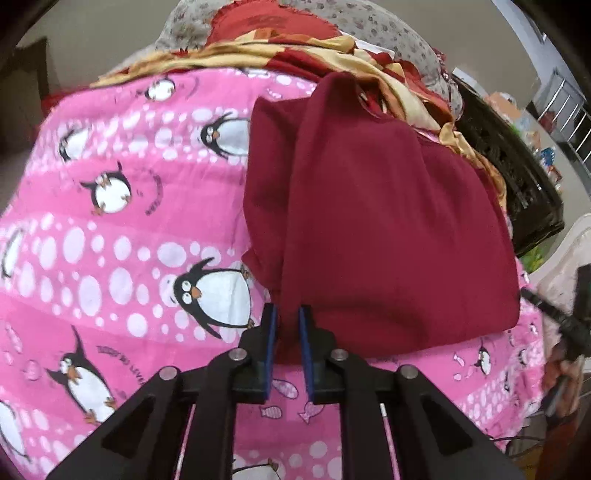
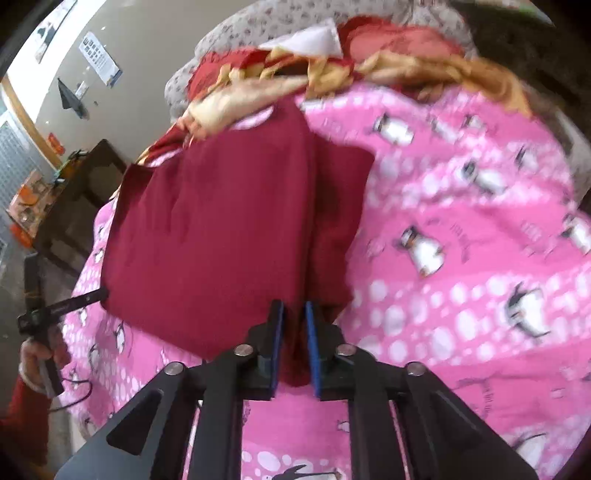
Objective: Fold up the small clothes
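Note:
A dark red garment [image 1: 388, 221] lies partly folded on a pink penguin-print bedsheet [image 1: 110, 240]. My left gripper [image 1: 287, 314] is shut on the garment's near edge, a fold of red cloth pinched between its blue pads. In the right wrist view the same garment [image 2: 221, 229] lies on the sheet [image 2: 461, 258], and my right gripper [image 2: 294, 308] is shut on its near edge, with cloth bunched between the pads. Each gripper holds a different near corner. The other gripper shows at each view's side edge [image 1: 576, 317], [image 2: 37, 306].
A rumpled red and yellow blanket [image 1: 295, 48] and a grey floral pillow [image 1: 388, 29] lie at the far end of the bed. A dark crate-like piece of furniture [image 1: 517, 177] stands beside the bed. A wall with posters [image 2: 99, 51] is behind.

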Tool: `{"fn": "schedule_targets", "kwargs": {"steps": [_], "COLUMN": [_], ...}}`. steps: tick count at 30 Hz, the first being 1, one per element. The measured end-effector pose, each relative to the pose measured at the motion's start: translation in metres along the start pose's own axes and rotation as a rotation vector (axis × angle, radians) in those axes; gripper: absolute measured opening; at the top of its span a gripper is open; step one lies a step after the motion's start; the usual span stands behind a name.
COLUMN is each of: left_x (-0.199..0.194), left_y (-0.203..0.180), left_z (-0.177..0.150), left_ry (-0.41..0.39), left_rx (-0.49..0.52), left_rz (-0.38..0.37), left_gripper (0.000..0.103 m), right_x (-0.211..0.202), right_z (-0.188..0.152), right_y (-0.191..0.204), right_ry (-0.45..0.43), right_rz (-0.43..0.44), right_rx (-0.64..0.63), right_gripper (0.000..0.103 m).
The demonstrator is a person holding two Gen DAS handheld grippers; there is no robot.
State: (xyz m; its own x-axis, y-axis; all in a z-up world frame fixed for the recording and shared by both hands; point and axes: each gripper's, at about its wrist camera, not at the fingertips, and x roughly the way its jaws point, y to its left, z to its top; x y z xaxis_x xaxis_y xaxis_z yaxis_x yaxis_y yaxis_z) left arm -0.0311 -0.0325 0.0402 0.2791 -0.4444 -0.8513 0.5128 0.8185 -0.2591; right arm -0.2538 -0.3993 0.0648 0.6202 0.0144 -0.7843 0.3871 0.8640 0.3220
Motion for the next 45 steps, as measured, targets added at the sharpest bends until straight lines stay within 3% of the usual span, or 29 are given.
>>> {"fn": "schedule_targets", "kwargs": {"steps": [3,4,6,10,18,30,33,35,38,43,45], "left_x": [-0.006,-0.008,-0.010,-0.007,0.008,0.026,0.026,0.022,0.013,0.011,0.021], "left_y": [-0.007,-0.009,-0.014,-0.020,-0.014,0.001,0.006,0.011,0.017,0.023,0.023], "left_z": [0.002,0.002,0.005,0.011,0.010,0.009,0.010,0.012,0.015,0.029,0.036], "left_ry": [-0.025,-0.036,-0.054,-0.065,-0.049,-0.026,-0.030,-0.033,-0.073,-0.126,-0.118], "left_rx": [-0.001,-0.002,-0.001,0.003,-0.009,-0.051,-0.070,-0.092,-0.131,-0.174,-0.181], "left_rz": [0.015,0.022,0.031,0.056,0.092,0.044,0.018,-0.009,-0.024,-0.084,-0.107], "left_gripper": [0.037,0.047,0.059,0.060,0.060,0.068,0.069,0.069,0.071,0.089,0.089], "right_x": [-0.012,-0.012,-0.005,0.033,0.105,0.182,0.210,0.213,0.214,0.199,0.195], "right_z": [0.013,0.017,0.027,0.045,0.082,0.128,0.128,0.130,0.137,0.138,0.138], "right_y": [0.015,0.019,0.035,0.073,0.159,0.260,0.268,0.269,0.267,0.256,0.247], "right_ry": [-0.047,-0.052,-0.052,0.014,0.048,0.065,0.101,0.070,0.096,0.108,0.117], "right_rz": [-0.007,0.005,0.068,0.152,0.221,0.284,0.251,0.263,0.272,0.293,0.328], "right_rx": [-0.037,-0.042,-0.060,-0.102,-0.233,-0.334,-0.329,-0.326,-0.290,-0.251,-0.208], "right_gripper": [0.037,0.038,0.038,0.038,0.038,0.038,0.038,0.038,0.038,0.040,0.047]}}
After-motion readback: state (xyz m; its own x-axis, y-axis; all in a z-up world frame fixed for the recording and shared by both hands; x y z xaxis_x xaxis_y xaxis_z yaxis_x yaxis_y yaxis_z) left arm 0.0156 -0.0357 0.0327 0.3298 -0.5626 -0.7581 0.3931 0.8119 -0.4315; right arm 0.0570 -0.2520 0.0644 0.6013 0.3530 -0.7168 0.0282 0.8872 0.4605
